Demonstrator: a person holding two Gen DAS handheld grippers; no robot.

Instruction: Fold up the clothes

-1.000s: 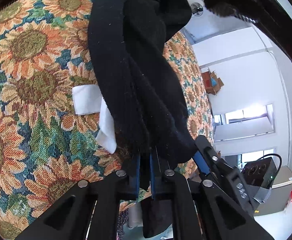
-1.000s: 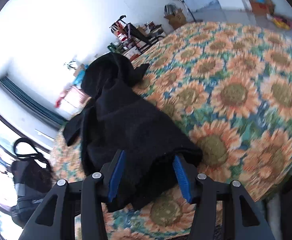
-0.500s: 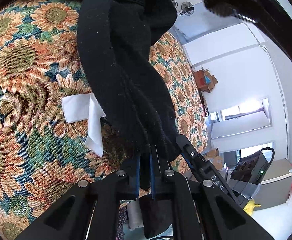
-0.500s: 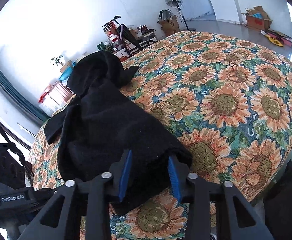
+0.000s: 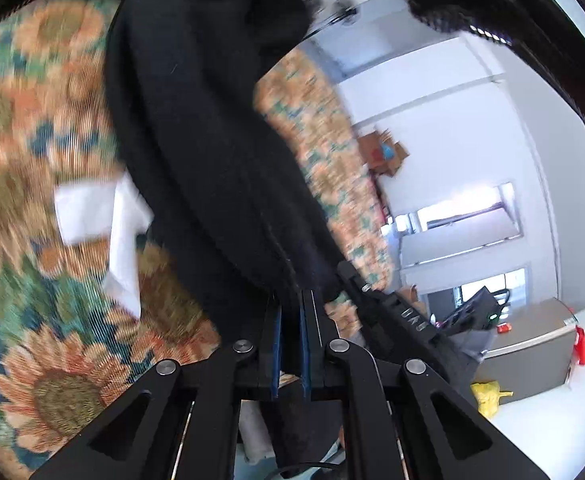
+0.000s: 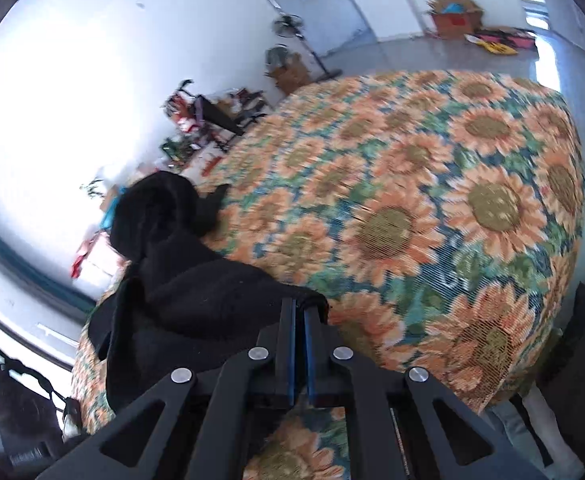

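- The left hand-held gripper (image 5: 290, 308) pinches a fold of the black garment (image 5: 212, 152), which drapes over the sunflower cloth (image 5: 52, 340).
- The right hand-held gripper (image 6: 299, 312), jaws just closing, clamps the garment's edge.
- A white cloth (image 5: 88, 216) lies beside the garment.

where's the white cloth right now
In the left wrist view, the white cloth lies on the sunflower tablecloth, left of centre, its right edge tucked under the black garment.

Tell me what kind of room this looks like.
Probably a spare room or workspace: a table under a sunflower tablecloth, a standing fan by the wall, and open cardboard boxes on a bare floor.
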